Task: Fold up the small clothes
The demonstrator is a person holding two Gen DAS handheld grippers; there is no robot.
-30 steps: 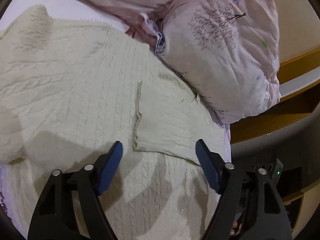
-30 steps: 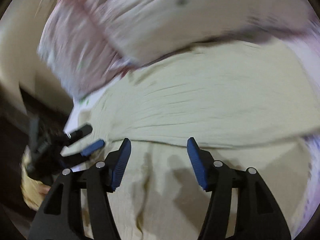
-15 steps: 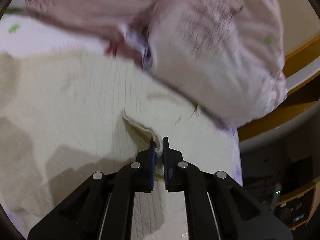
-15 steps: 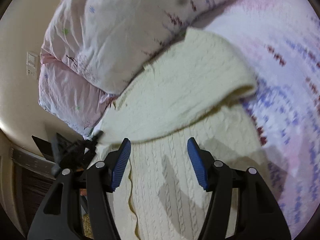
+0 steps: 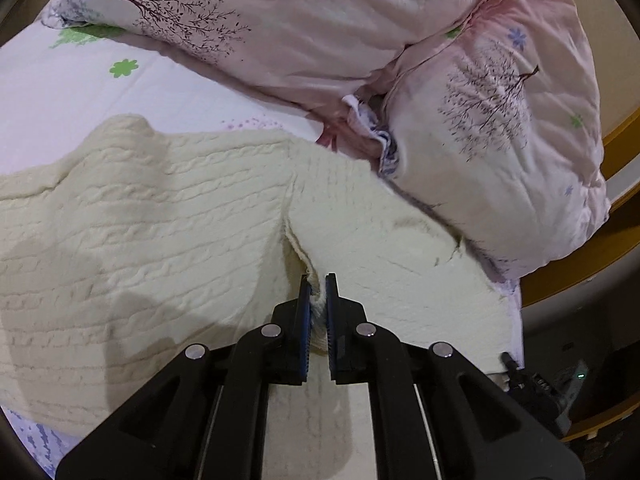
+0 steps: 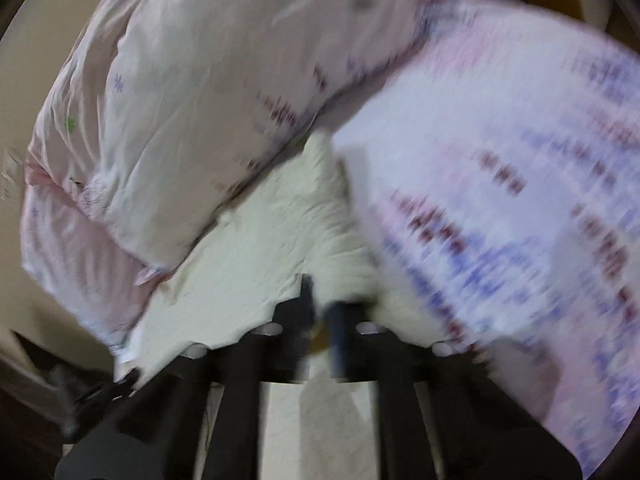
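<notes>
Sweater [image 5: 168, 216]: cream cable-knit garment, spread flat on the bed [image 5: 168, 80]. Its far edge runs just beside the pillows. One corner at the far left is humped up.
Sleeve cuff [image 5: 318, 308]: ribbed edge of a folded-over sleeve lying across the sweater body. It is raised off the knit below and forms a short ridge leading to the left gripper.
Left gripper [image 5: 318, 284]: black frame with blue pads, pointing down toward the bed. Its fingers are pressed together and pinch the sleeve cuff; knit shows in the narrow slot between the pads.
Right gripper [image 6: 320, 300]: black frame, seen only in a motion-blurred view. Its fingers stand close together at an edge of the sweater [image 6: 260, 248]. A strip of pale knit appears between them, but the blur does not allow a firm reading of whether the pads press on it.
Pillows [image 5: 304, 28]: two, pink with tree and flower print, at the head of the bed. The right-hand pillow [image 5: 496, 136] touches the far right part of the sweater.
Bed sheet [image 6: 520, 184]: white with blue and dark red print, bare to the right of the sweater in the right wrist view.
Bed frame [image 5: 624, 140]: yellow-brown wood, visible at the right edge behind the right-hand pillow.
Shadows: dark patches from the grippers fall on the knit at the near left.
</notes>
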